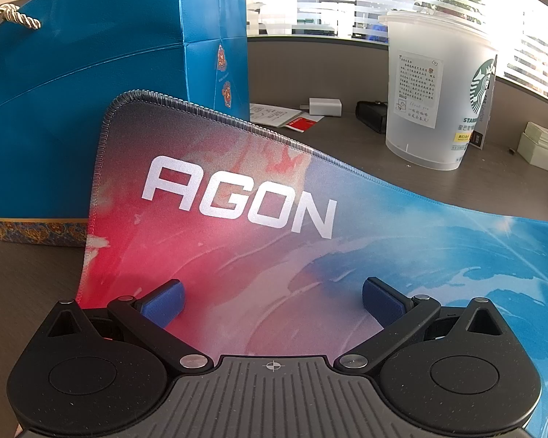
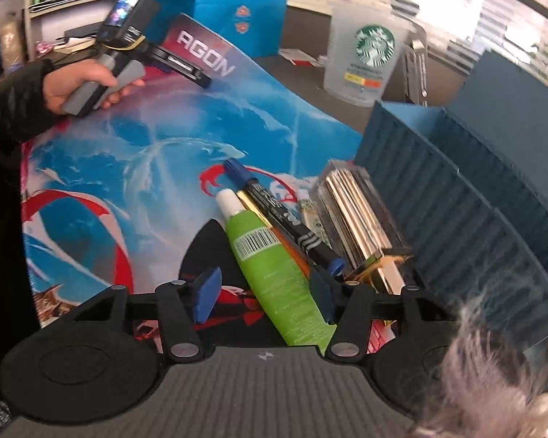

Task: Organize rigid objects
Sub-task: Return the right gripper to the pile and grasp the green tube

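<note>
A green tube [image 2: 270, 273] with a white cap lies on the AGON desk mat [image 2: 157, 146], beside a black marker [image 2: 281, 215] with a blue cap and a clear box with gold contents [image 2: 358, 226]. My right gripper [image 2: 265, 295] is open low over the mat, straddling the tube's lower part. Its right pad is close against the tube and its left pad stands clear of it. My left gripper [image 1: 273, 301] is open and empty above the mat's raised corner [image 1: 237, 197]. In the right wrist view a hand [image 2: 87, 87] holds the left gripper [image 2: 197, 75] at the far left.
A dark teal ribbed box [image 2: 456, 200] stands open just right of the objects. A blue gift bag [image 1: 91, 91] props up the mat's corner. A frosted Starbucks cup [image 1: 434, 95], a white charger [image 1: 325, 106] and papers sit behind. Grey fur [image 2: 493, 376] blurs the lower right.
</note>
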Demonstrator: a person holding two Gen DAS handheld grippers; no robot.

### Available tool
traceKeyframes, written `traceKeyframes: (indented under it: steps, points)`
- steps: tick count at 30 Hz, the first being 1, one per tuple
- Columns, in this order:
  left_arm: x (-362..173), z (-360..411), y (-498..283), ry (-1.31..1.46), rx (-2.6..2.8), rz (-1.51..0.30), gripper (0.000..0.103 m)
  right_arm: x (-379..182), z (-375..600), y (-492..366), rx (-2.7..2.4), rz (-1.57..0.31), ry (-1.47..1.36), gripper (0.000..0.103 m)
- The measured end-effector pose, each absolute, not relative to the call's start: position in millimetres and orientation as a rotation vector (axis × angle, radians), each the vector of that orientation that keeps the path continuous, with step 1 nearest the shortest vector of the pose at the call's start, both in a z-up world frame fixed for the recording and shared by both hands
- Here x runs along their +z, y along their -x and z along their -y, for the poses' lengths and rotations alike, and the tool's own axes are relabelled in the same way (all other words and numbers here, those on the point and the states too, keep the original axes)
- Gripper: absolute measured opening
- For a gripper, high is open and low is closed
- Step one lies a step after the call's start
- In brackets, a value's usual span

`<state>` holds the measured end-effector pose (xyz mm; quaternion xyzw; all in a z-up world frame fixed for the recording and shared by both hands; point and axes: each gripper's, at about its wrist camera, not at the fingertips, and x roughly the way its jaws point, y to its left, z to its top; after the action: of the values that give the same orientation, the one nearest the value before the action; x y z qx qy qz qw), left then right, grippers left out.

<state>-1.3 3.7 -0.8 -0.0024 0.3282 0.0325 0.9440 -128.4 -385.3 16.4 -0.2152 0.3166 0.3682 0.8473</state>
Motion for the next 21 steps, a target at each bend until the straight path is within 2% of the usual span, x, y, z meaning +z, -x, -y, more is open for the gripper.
traceKeyframes:
  steps: [9, 12, 21]
  points:
    - [-1, -4, 1, 0.005, 0.067, -0.669, 0.103, 13, 371, 138, 0.83, -0.696, 0.428, 0.051]
    - [-1, -4, 1, 0.005, 0.067, -0.669, 0.103, 12, 371, 128, 0.808, -0.75, 0.34, 0.05]
    - [-1, -4, 1, 0.005, 0.068, -0.669, 0.103, 16, 356, 128, 0.701, -0.795, 0.315, 0.037]
